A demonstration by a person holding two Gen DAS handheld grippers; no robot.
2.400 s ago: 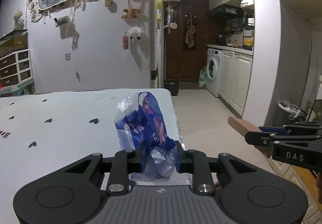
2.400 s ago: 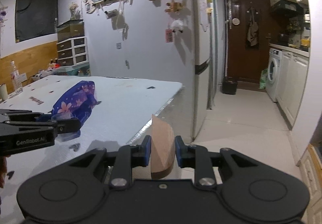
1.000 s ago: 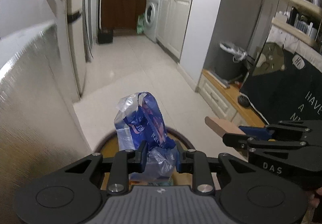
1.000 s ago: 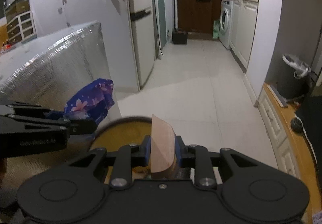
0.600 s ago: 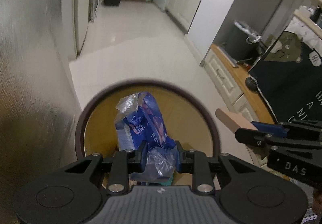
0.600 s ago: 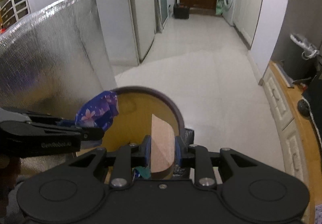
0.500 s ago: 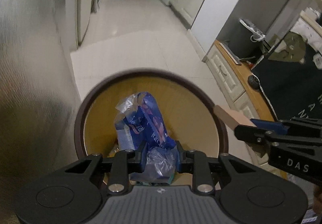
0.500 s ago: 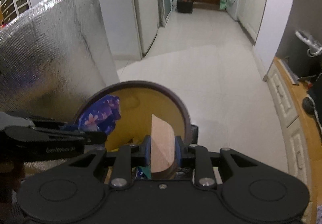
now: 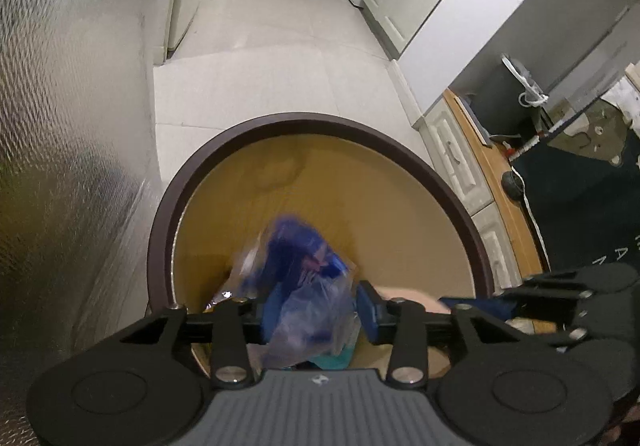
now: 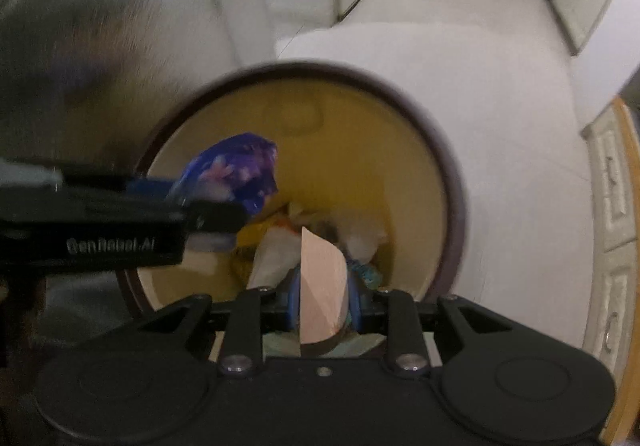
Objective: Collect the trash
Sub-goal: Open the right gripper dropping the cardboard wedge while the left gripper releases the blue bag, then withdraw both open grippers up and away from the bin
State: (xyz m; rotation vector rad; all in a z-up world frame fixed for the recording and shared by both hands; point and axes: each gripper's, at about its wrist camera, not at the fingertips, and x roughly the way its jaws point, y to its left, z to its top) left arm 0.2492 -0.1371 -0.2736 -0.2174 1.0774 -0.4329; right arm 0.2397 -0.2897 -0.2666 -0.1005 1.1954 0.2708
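Left tongs (image 9: 316, 316): jaws opening over the bin (image 9: 460, 205), blue pads drawn off to either side of a crinkly plastic bag (image 9: 304, 286), blue print on clear film, blurred and loose between them, above the bin's mouth. Same tongs seen from the right wrist view (image 10: 208, 213) as a flat black bar with pale lettering, bag (image 10: 236, 173) bunched at its tip, purple-blue with pink flowers.

Right tongs (image 10: 323, 300): narrow, clamped on a stiff piece of tan cardboard (image 10: 322, 286), smooth, matte, pointed at the top and curved at the bottom edge, standing upright between blue pads. Also held above the bin's mouth; in the left wrist view only a pale sliver of it (image 9: 404, 296) showing beside the black linkage of the right tongs (image 9: 472, 306).

Bin round, dark brown rim (image 10: 456, 197), smooth mustard-yellow inner wall, a shallow oval dent in the far side. At the bottom, crumpled white paper (image 10: 276, 258) and a teal scrap (image 10: 368, 274).

Alongside on the left, a silver embossed foil sheet (image 9: 60, 125) hanging down. Pale glossy floor tiles (image 9: 280, 45) beyond.
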